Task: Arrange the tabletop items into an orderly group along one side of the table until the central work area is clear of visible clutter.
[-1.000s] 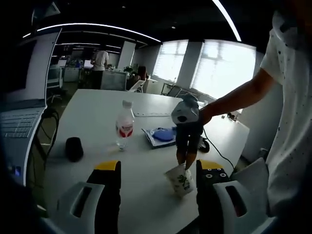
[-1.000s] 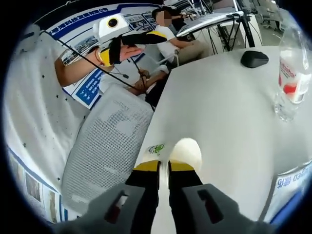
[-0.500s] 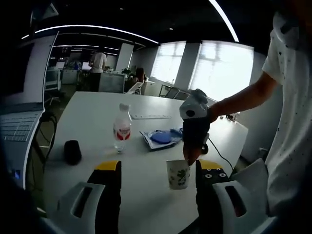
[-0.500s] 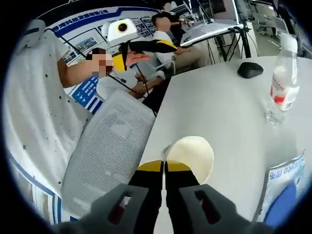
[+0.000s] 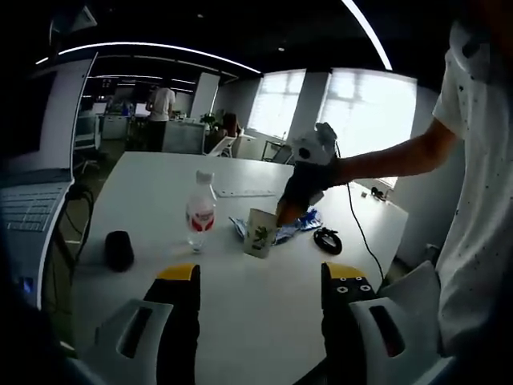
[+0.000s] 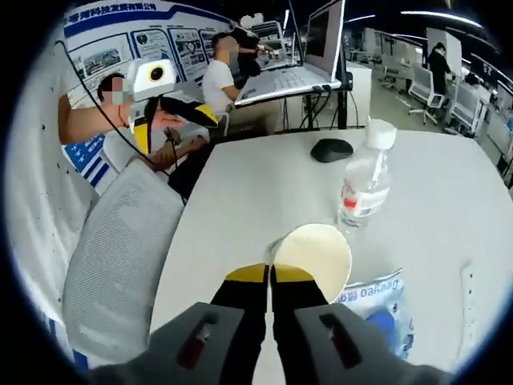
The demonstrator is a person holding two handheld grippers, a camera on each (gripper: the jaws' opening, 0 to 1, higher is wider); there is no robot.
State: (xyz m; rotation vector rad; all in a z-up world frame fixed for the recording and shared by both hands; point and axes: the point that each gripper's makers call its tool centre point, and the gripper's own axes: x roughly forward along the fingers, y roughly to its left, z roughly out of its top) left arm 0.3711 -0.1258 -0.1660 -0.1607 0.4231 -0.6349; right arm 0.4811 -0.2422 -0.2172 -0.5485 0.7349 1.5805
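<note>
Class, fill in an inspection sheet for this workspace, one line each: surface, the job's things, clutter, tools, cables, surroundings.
Surface: white table, mostly bare near the left tool.
Job's things: paper cup held by its rim, beside the water bottle; blue-and-white packet just behind the cup; black mouse apart, toward the laptop side.
Clutter: nothing seen beyond these.
Tools: right tool shut on the cup rim; left tool open, holding nothing, low over the table's near edge.
Cables: black cable coiled and trailing on the table's window side.
Surroundings: open laptop, mesh chair, seated people, windows.
</note>
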